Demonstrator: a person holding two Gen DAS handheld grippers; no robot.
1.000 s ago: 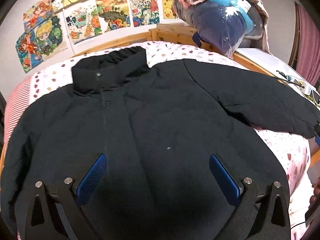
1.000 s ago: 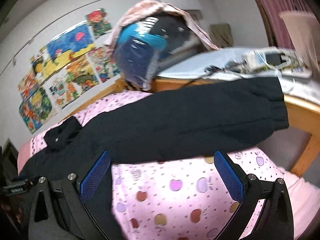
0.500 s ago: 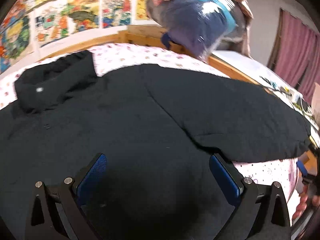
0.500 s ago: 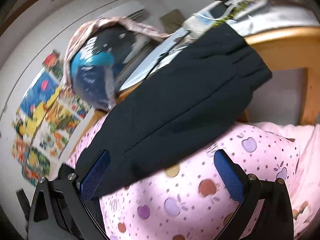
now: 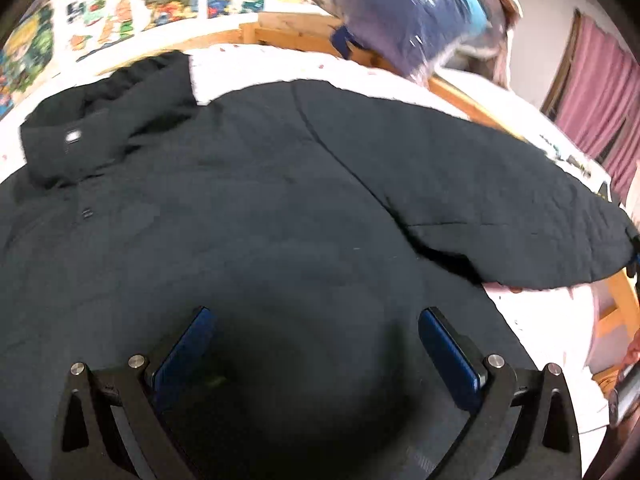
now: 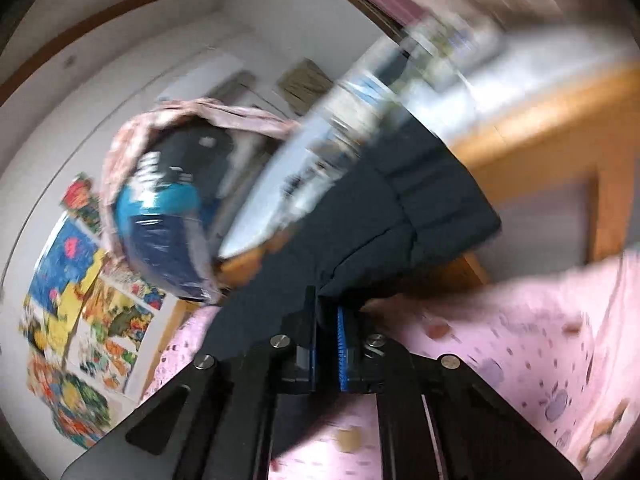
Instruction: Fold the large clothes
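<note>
A large black quilted jacket [image 5: 256,216] lies front up on the bed, collar [image 5: 108,120] at the far left, one sleeve [image 5: 492,200] stretched out to the right. My left gripper [image 5: 316,344] is open and empty just above the jacket's lower body. In the right wrist view my right gripper [image 6: 326,320] is shut on the lower edge of that sleeve [image 6: 384,224] near the cuff [image 6: 452,196], and the view is tilted and blurred.
The bed has a pink dotted sheet [image 6: 520,344] and a wooden frame [image 5: 472,100]. A blue bundle under a pink cloth [image 5: 404,12] sits at the headboard. Drawings [image 5: 120,12] cover the wall. A cluttered white surface [image 6: 400,80] lies right of the bed, by purple curtains [image 5: 600,92].
My right gripper has swung in, tilted and shut on the sleeve edge; it was open before. My left gripper has shifted right over the jacket and stays open.
</note>
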